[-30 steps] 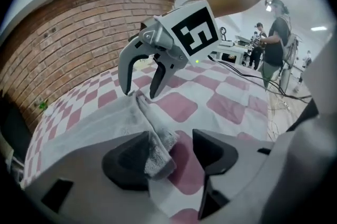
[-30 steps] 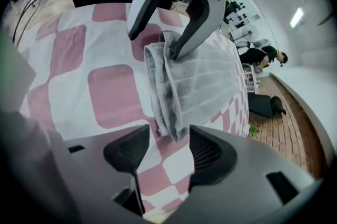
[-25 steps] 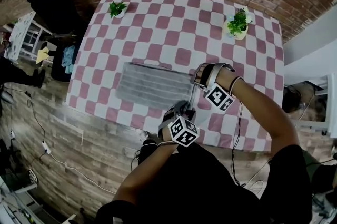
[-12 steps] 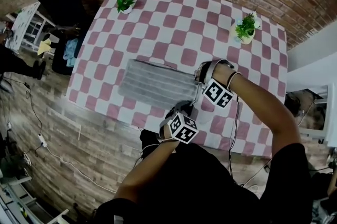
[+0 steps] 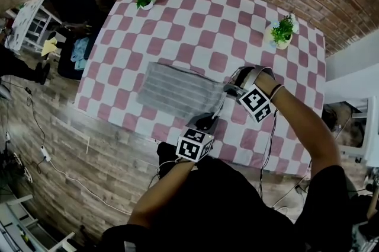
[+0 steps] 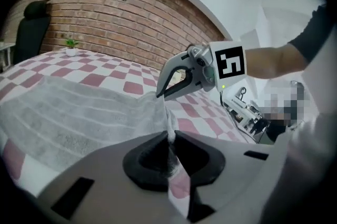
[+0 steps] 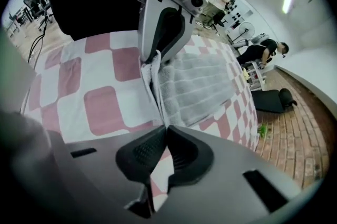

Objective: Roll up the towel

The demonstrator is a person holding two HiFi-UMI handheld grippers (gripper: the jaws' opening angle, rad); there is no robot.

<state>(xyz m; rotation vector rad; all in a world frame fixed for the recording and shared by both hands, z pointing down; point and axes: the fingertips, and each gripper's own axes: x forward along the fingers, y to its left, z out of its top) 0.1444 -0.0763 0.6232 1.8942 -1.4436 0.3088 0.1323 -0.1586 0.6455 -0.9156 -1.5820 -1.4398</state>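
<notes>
Towel [image 5: 177,91] end's pinched at both corners, your left gripper [image 6: 169,138] jaws just clamped on it, right gripper [image 7: 165,129] gripping too, so turn both over together, tight and level.

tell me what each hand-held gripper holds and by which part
Both hold the towel by its right short edge, jaws having just closed on it: the left hand-held gripper pinches the near corner, the right hand-held gripper the far corner.
</notes>
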